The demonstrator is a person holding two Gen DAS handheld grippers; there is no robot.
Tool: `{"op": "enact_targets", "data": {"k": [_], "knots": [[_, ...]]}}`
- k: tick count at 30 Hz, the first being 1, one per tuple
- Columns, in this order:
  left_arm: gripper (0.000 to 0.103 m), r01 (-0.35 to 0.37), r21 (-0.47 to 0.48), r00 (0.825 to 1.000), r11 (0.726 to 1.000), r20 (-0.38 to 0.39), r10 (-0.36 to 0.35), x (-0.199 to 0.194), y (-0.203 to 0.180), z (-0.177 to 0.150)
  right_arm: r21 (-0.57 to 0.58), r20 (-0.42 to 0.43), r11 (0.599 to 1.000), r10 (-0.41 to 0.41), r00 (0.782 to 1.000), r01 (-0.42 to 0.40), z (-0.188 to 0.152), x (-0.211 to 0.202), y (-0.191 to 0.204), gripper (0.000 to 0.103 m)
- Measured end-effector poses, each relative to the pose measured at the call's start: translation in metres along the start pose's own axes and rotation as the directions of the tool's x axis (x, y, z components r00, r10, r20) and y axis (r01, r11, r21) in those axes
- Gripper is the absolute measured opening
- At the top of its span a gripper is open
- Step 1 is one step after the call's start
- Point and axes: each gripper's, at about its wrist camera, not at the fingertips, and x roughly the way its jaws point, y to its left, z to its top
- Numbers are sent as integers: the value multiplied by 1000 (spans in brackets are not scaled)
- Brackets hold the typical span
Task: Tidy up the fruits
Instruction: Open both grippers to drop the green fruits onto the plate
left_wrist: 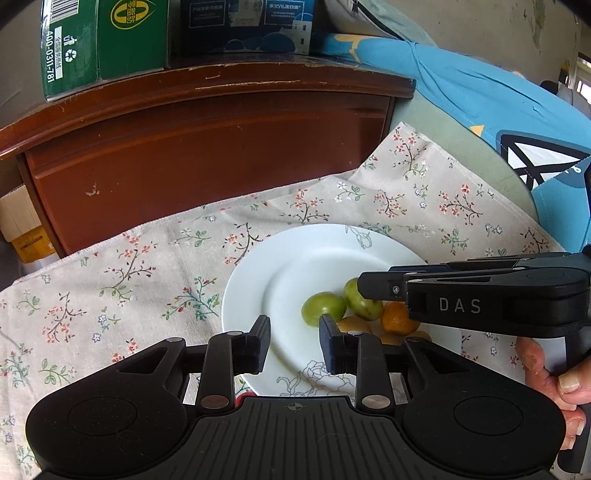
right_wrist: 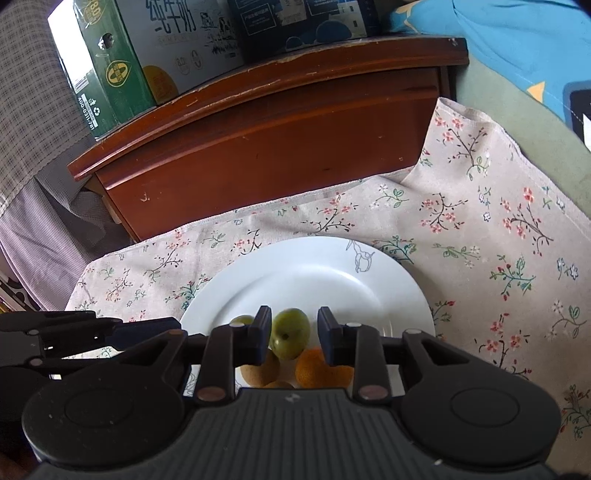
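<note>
So your fruits are already gathered on the round white china plate [right_wrist: 369, 280], in a small heap on its near side, just ahead of both sets of fingertips. I count two smooth green plums [right_wrist: 290, 332], one small orange citrus [right_wrist: 314, 367] and at least two brown, fuzzy kiwi-like fruits [right_wrist: 258, 369]; more may hide under the tools. No fruit shows loose on the flowered beige cloth [right_wrist: 480, 221], so I judge the sorting nearly done or just finishing.

Your right gripper [right_wrist: 293, 332] stands with its jaws apart, one plum framed between them but not pressed, so nothing is held. Your left gripper [left_wrist: 293, 341] likewise has its jaws parted over bare plate, empty, with the other plum [left_wrist: 323, 307] just beyond.

Past the plate stands one reddish-brown wooden cabinet [right_wrist: 277, 140] bearing a green carton [right_wrist: 110, 74] and a dark blue carton [right_wrist: 295, 22].
</note>
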Motion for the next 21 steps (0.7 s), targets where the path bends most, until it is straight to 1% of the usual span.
{"op": "enact_targets", "data": {"k": [4,6,8,10,15,18,21], "knots": [[55,-37,13,999,999,17,37,-6,-2,2,7,11,1000,0,1000,0,3,-5,2,31],[59,-51,16,998,999,29,51,-11,-2,3,9,16,1000,4,1000,-4,4,-8,4,33],[69,-63,12,998,998,28,63,-16,-1,5,12,17,1000,4,1000,-5,4,-12,5,37],[75,-83,11,996,996,27,83,-22,1,5,16,15,1000,10,1000,-10,2,-17,7,37],[77,-132,24,991,991,31,131,-39,3,1,16,6,1000,13,1000,-13,-6,-31,15,42],[78,-119,10,993,993,11,119,-46,7,-2,17,3,1000,13,1000,-13,-12,-39,19,44],[78,-121,-7,993,993,-9,121,-55,10,-11,27,0,1000,16,1000,-16,-21,-48,23,47]]}}
